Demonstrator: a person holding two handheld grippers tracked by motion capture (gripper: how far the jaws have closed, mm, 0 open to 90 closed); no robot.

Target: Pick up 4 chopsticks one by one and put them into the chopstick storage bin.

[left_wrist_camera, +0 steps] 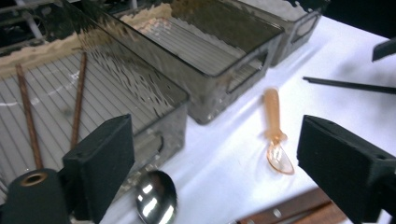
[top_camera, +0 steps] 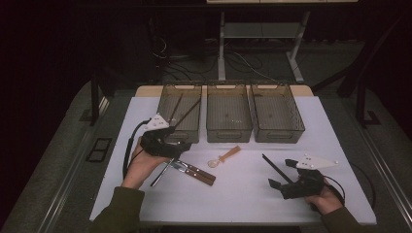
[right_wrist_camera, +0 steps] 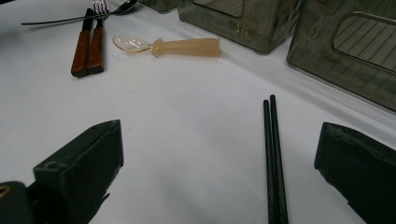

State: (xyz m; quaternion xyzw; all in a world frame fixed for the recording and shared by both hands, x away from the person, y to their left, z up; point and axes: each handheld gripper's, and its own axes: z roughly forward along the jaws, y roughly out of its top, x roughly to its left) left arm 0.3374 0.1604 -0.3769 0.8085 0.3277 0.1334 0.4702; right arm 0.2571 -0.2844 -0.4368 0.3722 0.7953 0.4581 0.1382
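**A:** ok so what's closest to the left gripper [top_camera: 176,141]? It sits left of centre in the high view, right at the front wall of the left bin [top_camera: 165,104].

**B:** A metal spoon [left_wrist_camera: 156,201]. In the left gripper view its bowl lies at the bottom edge, on the table [top_camera: 243,189] between the two jaws. The jaws stand wide apart and nothing is pinched between them.

**A:** And inside that bin?

**B:** Two brown chopsticks [left_wrist_camera: 78,100], lying on the ribbed floor at the left of the left gripper view.

**A:** What's around the spoon?

**B:** Just right of it, two wooden-handled pieces [top_camera: 197,172] side by side; the right gripper view shows fork tines on one. Further right, near the middle of the high view, a small orange plastic spoon [top_camera: 224,157] in front of the middle bin [top_camera: 229,112]. The right bin [top_camera: 277,112] is next over.

**A:** Right gripper [top_camera: 282,174]?

**B:** Lower right of the high view, jaws spread, gripping nothing. A pair of black chopsticks [right_wrist_camera: 275,158] lies on the table between them.
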